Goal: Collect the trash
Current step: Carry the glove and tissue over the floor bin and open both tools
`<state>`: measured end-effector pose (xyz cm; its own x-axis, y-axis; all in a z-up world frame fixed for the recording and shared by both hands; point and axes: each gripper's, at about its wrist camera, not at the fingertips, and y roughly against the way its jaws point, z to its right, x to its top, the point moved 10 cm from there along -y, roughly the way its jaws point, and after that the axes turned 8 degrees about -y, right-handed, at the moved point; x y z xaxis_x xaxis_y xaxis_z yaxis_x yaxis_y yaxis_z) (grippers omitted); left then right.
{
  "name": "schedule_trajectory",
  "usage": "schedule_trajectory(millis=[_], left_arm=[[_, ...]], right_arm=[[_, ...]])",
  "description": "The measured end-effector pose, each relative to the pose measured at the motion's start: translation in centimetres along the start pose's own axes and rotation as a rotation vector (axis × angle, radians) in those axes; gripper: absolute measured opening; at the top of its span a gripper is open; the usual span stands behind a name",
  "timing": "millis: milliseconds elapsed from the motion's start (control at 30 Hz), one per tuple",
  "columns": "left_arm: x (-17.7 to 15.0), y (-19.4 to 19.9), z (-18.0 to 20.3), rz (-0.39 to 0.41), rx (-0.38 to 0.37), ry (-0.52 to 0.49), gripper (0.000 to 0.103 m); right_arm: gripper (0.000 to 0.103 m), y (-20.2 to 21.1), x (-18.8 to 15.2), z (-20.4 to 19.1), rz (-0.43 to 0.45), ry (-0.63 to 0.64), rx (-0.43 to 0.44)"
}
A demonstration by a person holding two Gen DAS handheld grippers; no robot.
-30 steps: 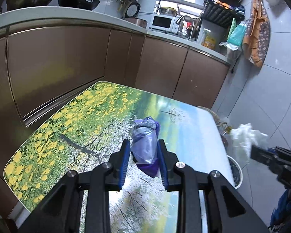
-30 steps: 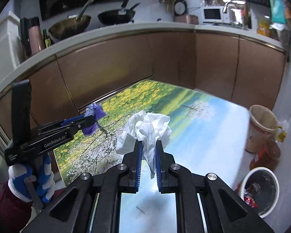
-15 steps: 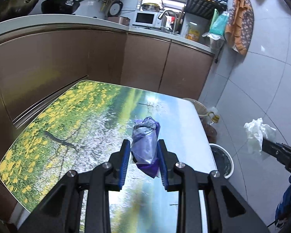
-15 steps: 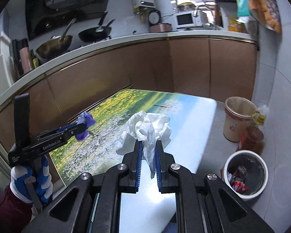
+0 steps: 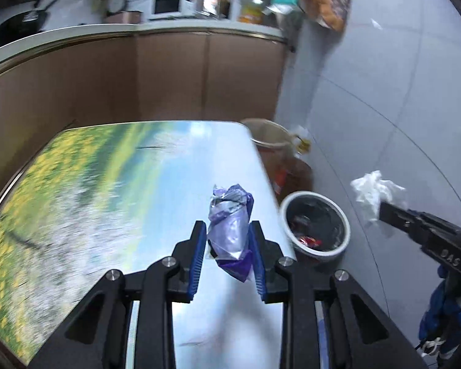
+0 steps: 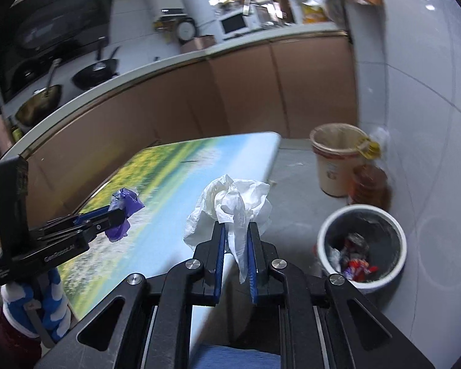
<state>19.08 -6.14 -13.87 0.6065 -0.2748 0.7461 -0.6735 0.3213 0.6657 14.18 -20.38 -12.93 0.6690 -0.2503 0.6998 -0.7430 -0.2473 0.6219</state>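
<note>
Both hand-held grippers are swinging away from the cabinets toward the floor bins: the white bin (image 6: 362, 247), earlier at the frame edge, is now lying nearer the centre of each wrist view. The left hand-held gripper (image 5: 229, 247) is pinching a crumpled purple wrapper (image 5: 230, 224) between its blue pads, above the printed desk (image 5: 113, 184) near its right edge. The right hand-held gripper (image 6: 234, 253) is pressing nearly together on a wad of white tissue (image 6: 230, 209), just past the desk's corner. In the right wrist view the white bin, already holding coloured scraps, is sitting at about 3 o'clock from the tissue; in the left wrist view it is at about 3 o'clock from the wrapper, close by. A tan bucket (image 6: 338, 160) is standing behind it at 12 o'clock. To do this step well, each load should probably be carried squarely over the bin's mouth before the jaws are spread, since light tissue is likely to drift.
</note>
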Motion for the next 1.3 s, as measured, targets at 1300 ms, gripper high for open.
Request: schedule_trajectory(millis=[1300], left_arm=[[7.3, -27.1, 17.9, -0.234, -0.196, -0.100, 0.045]], right_arm=[[0.050, -15.0, -2.1, 27.7, -0.164, -0.307, -0.412]])
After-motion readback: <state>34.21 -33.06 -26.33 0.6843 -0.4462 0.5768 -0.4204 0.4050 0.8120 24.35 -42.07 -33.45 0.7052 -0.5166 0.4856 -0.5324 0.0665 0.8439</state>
